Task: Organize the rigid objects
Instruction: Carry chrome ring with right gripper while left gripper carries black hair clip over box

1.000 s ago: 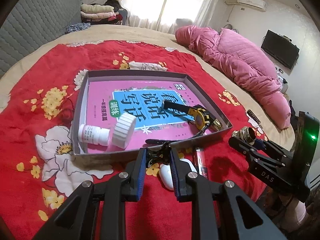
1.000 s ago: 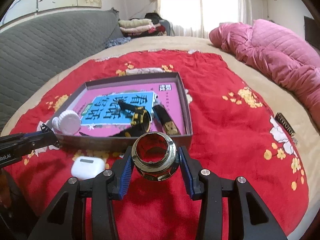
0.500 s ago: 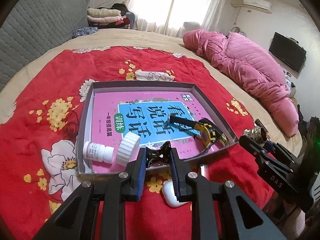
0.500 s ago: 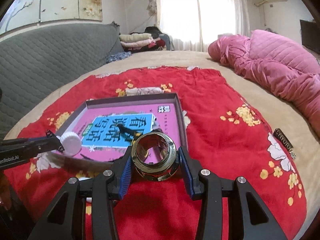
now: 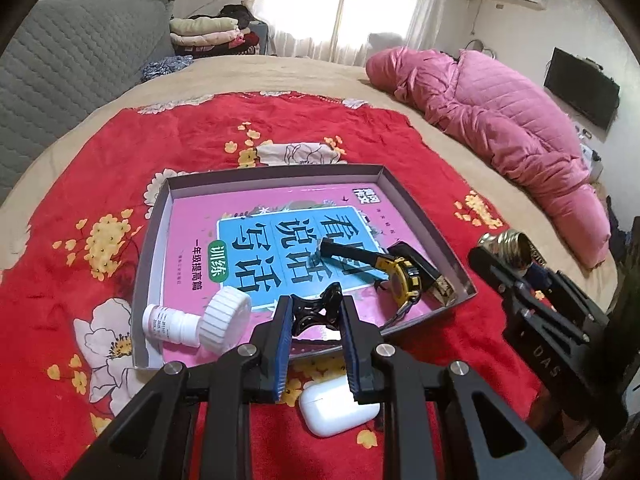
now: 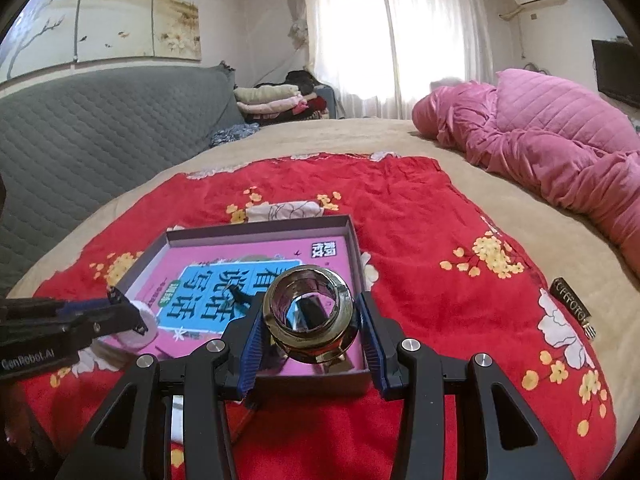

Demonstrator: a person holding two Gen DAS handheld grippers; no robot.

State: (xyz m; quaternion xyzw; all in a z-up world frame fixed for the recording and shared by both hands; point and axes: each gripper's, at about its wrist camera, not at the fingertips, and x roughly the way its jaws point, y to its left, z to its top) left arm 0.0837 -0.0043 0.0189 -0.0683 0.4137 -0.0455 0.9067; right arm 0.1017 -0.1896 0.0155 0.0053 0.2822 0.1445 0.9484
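A shallow grey box (image 5: pixel 152 240) with a pink book inside lies on the red floral blanket. It holds a white pill bottle (image 5: pixel 200 320) and a yellow-black watch (image 5: pixel 404 276). My left gripper (image 5: pixel 316 316) is shut on a black hair clip (image 5: pixel 316 312) above the box's near edge. My right gripper (image 6: pixel 310 328) is shut on a shiny metal ring fitting (image 6: pixel 310 316), held above the box's near right corner (image 6: pixel 356 376). It also shows in the left wrist view (image 5: pixel 508 246). A white earbud case (image 5: pixel 336 404) lies on the blanket under the left gripper.
A pink quilt (image 5: pixel 500 128) lies at the right on the bed. A dark comb-like item (image 6: pixel 572 304) lies on the blanket's right edge. A grey headboard (image 6: pixel 80 128) and folded clothes (image 6: pixel 276 100) stand behind.
Both grippers have risen and moved forward over the box's near edge, each with its object still held. The earbud case stays on the blanket.
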